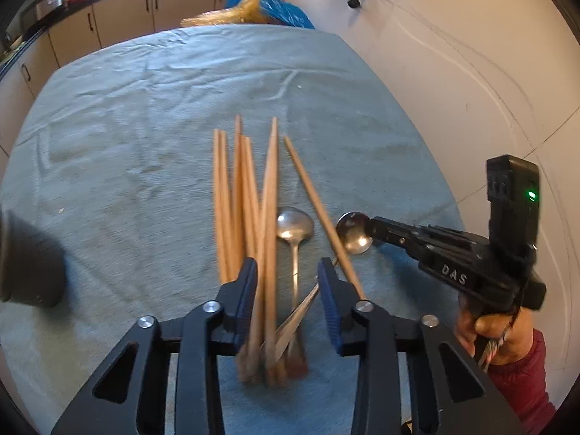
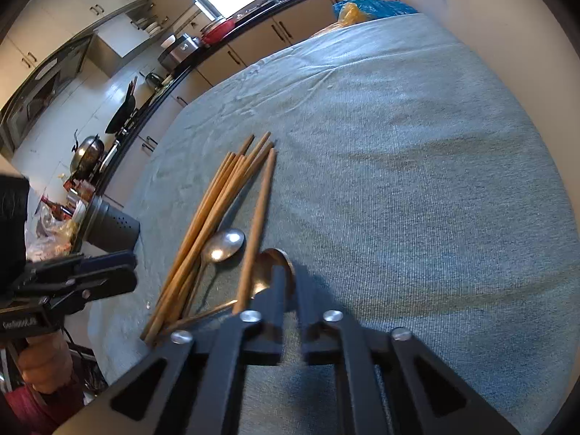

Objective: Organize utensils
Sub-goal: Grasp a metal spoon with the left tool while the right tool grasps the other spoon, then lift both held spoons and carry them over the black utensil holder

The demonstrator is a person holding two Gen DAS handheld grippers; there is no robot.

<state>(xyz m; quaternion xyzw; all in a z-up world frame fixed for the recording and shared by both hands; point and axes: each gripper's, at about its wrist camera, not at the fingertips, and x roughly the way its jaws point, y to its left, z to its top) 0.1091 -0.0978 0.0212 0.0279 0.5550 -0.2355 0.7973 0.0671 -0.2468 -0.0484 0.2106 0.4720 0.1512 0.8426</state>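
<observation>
Kitchen cabinets and a dark counter run behind the bench (image 1: 119,116), which is covered with a grey-green cloth. At the bench's left edge lies a dark perforated holder (image 2: 110,230), apparently tipped on its side; I cannot make out its contents. Wooden chopsticks (image 1: 232,203) lie bunched at mid-bench, with one silver spoon (image 1: 294,225) just right of them. My left gripper (image 1: 288,282) has its jaws spread around the near ends of several chopsticks and the spoon handle; those ends are blurred. My right gripper (image 1: 373,226) sits at the bowl of a second spoon (image 1: 353,233); its jaws look nearly together there, but I cannot tell whether they pinch it.
</observation>
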